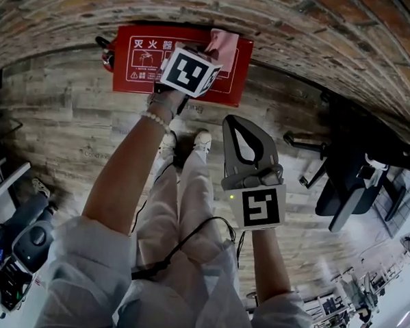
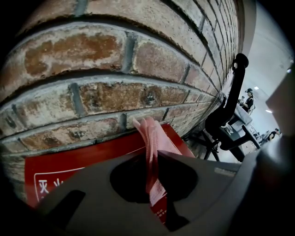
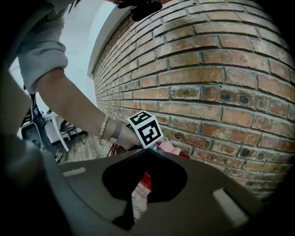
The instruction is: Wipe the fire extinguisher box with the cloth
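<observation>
The red fire extinguisher box (image 1: 138, 71) stands on the wooden floor against the brick wall, with white print on its top. My left gripper (image 1: 209, 52) is over the box's right part, shut on a pink cloth (image 1: 223, 46) that lies on the box near the wall. In the left gripper view the cloth (image 2: 152, 138) hangs pinched between the jaws of the left gripper (image 2: 155, 154), above the box (image 2: 83, 166). My right gripper (image 1: 230, 121) hovers shut and empty over the floor, short of the box. In the right gripper view the right gripper (image 3: 146, 151) faces the cloth (image 3: 169, 147).
The brick wall (image 1: 301, 28) runs behind the box. A black office chair (image 1: 348, 188) stands at the right, dark equipment (image 1: 15, 246) at the left. The person's shoes (image 1: 185, 142) are just in front of the box. A small red and black object (image 1: 107, 52) sits by the box's left end.
</observation>
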Available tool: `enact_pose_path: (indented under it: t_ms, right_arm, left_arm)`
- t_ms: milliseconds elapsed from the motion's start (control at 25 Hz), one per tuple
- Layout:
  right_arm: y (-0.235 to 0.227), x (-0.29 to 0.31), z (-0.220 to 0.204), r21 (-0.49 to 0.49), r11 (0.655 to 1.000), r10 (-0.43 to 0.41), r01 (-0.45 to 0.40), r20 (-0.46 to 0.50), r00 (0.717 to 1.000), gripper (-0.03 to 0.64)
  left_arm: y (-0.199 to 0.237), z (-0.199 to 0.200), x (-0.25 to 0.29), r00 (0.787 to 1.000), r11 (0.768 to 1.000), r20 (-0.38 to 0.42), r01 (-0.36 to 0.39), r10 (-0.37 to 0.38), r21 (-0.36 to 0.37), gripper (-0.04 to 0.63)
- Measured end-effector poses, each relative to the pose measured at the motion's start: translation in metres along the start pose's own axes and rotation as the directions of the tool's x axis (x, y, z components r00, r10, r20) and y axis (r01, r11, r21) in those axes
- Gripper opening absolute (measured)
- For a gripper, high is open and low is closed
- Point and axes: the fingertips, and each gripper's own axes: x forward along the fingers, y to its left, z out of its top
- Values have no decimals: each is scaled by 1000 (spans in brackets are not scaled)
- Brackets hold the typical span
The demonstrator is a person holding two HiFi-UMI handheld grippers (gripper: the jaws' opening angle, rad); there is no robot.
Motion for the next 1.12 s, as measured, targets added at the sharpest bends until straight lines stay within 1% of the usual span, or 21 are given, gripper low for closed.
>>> enact_pose_path:
  t_ms: [600,1120]
  right_arm:
    - [31,16,8,-36,998,48,-48,-6,999,5]
    - [55,30,16,-64,994,84,-85,-19,996,5]
  left_arm:
    - [55,-23,-33,997,996,3,-79,79,-44,15]
    - [102,-48,-63,989,986,-12,-147,146,-79,15]
